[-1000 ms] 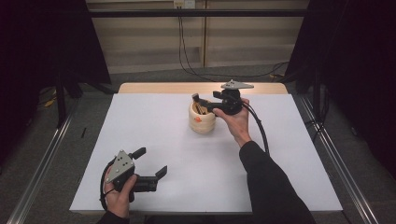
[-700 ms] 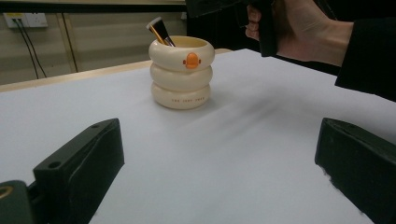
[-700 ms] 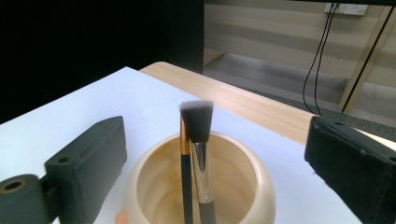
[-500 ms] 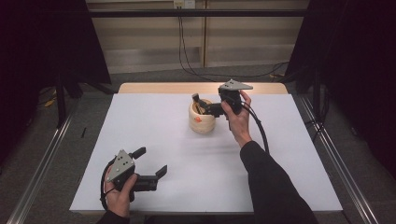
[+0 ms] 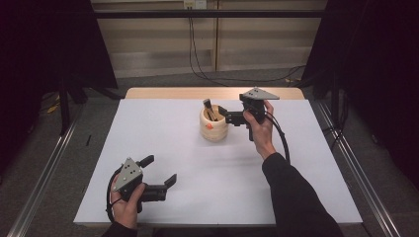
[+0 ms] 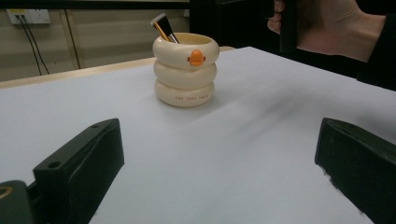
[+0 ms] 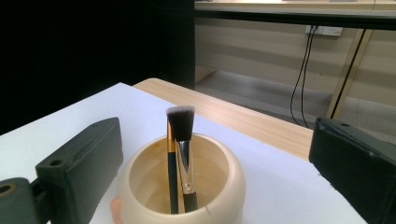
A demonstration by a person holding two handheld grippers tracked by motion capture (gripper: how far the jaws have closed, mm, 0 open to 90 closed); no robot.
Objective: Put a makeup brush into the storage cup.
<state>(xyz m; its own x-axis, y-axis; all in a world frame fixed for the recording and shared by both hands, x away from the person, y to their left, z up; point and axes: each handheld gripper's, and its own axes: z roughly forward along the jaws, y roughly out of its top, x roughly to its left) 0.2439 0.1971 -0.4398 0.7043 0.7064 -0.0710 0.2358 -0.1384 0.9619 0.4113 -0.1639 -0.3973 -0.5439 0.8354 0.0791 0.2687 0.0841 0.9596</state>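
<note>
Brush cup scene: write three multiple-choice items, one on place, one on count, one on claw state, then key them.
1. Where does the cup stand?
A. far half of the table, by the right claw
B. near edge, by the left claw
C. on the floor

2. How many brushes are in the cup?
A. none
B. two
C. five

3. How is the left claw?
A. shut on a brush
B. shut on the cup
C. open, holding nothing

Key: 1 A, the high view shows the cup beside the right claw. 2 B, two handles stand in it. 3 C, its jaws are spread over bare table.
</note>
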